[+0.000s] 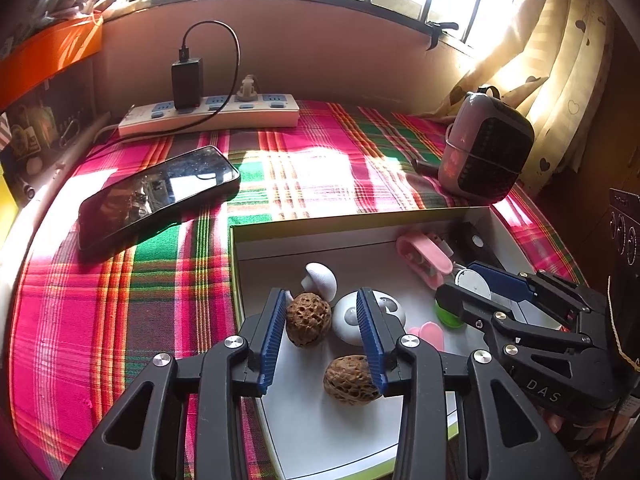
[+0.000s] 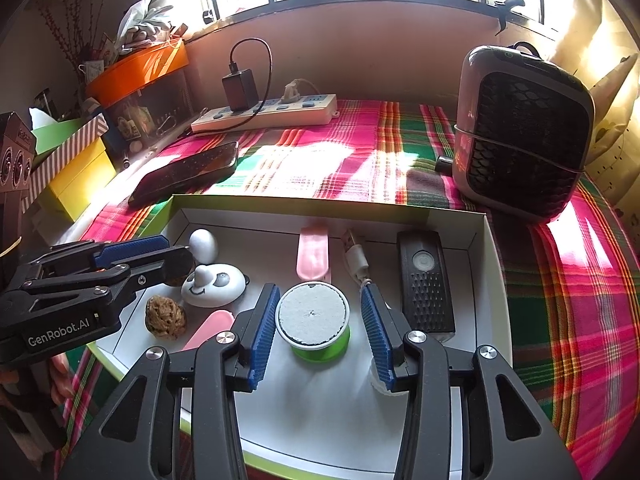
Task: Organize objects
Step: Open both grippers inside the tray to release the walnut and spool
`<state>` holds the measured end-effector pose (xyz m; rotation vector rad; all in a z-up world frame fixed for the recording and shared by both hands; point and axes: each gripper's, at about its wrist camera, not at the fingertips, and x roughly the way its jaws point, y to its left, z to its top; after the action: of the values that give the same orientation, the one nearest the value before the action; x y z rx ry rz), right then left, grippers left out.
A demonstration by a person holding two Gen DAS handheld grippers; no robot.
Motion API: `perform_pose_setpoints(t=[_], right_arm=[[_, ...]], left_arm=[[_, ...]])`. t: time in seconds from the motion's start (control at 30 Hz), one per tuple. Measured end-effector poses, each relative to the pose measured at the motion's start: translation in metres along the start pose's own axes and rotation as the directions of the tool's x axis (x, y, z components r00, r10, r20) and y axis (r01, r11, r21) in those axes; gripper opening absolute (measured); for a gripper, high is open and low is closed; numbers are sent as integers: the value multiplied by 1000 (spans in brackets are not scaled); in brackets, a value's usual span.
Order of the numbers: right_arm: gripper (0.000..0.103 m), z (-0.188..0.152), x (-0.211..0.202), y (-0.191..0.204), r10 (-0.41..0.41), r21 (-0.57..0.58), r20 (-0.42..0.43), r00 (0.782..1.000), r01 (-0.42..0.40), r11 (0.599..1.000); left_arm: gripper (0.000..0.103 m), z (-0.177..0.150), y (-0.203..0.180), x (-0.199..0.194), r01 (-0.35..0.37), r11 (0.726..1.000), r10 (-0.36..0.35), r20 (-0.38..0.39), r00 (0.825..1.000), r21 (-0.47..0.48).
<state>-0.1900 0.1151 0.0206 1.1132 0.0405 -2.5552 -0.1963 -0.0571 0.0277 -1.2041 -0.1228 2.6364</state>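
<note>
Both hand-held grippers hang over a white tray (image 2: 486, 240) on a plaid-covered worktop (image 1: 120, 300).

Left hand-held gripper (image 1: 326, 332): jaws part-open, gripping nothing. One walnut (image 1: 308, 319) lies between the pads, just beside the left pad; whether they touch I cannot tell. Its long axis runs roughly 12 to 6. A second walnut (image 1: 349, 379) lies at 6 o'clock from the first, against the right pad's lower end, long axis about 10 to 4.

Right hand-held gripper (image 2: 320, 330): jaws part-open, gripping nothing. A green spool (image 2: 316, 326) stands upright between the pads, white flat end up, its left rim just beside the left pad, clear gap to the right pad.

A black remote (image 2: 426, 284) lies at 2 o'clock from the spool, long axis 12 to 6.
</note>
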Motion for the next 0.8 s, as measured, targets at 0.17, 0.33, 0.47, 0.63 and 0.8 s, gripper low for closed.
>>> perform_pose_setpoints(t=[0.17,0.33,0.47,0.63,0.8], right_arm=[[45,-1,-3,0,1,11,7,1000,-1,1000],[48,-4,-6,2,1,13,10,1000,-1,1000],[48,-4,-10,1,-18,25,17,1000,17,1000],[48,-6,-17,1,-21,21,24,1000,20,1000],[48,-10,-24,5,-19,14,32,999,19,1000]], left_arm=[[38,-1,0,-3,4,1000,-4,3,1000,-16],[39,-3,-3,-7,-12,1000,12,6,1000,-10],[40,-5,-2,-10,-22,1000,23,16,1000,-19],[40,-9,-7,-18,-33,999,33,27,999,-8],[40,-14,-11,-25,-33,999,33,30,999,-8]])
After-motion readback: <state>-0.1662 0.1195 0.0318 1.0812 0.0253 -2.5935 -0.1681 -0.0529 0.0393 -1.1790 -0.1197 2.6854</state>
